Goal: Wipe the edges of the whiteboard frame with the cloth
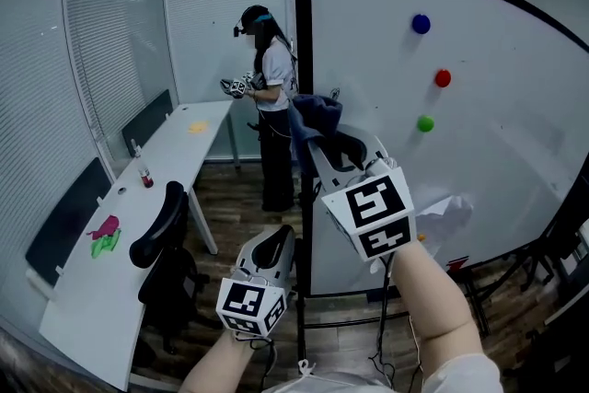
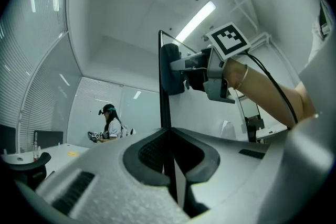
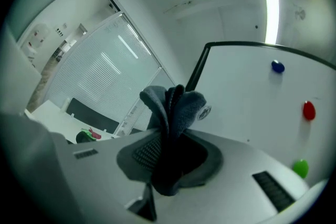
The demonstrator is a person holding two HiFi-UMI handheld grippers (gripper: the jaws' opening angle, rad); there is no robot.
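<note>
White and large, the whiteboard (image 1: 479, 161) fills the right half of the scene, standing upright on a wheeled stand over a dark wooden floor. Its thin black metal frame (image 1: 302, 60) runs up the left edge and curves over the top.

At the left, a long white worktop (image 1: 138, 225) stretches from near to far along a wall of glass panels with blinds. A person (image 1: 269, 106) in a white top stands at its far end, just left of the frame, with a device in the hands. A black office chair (image 1: 161, 235) is pushed against the worktop's near part.

Raised high, the right tongs (image 1: 317, 143) are clamped on a crumpled dark blue cloth (image 1: 317, 110). In the right gripper view the cloth (image 3: 173, 107) bunches up out of the closed jaws. The left gripper view shows the cloth (image 2: 172, 68) pressed against the left edge of the frame, in its upper half.

Lower and nearer, the left tongs (image 1: 287, 239) meet the same left edge. In the left gripper view their jaws are closed on the frame (image 2: 164, 86), whose black upright runs straight down between them.

Three round magnets sit on the board's upper right: blue (image 1: 421, 23), red (image 1: 443, 77) and green (image 1: 424, 122). Small pink and green items (image 1: 104, 235) lie on the worktop's near end.
</note>
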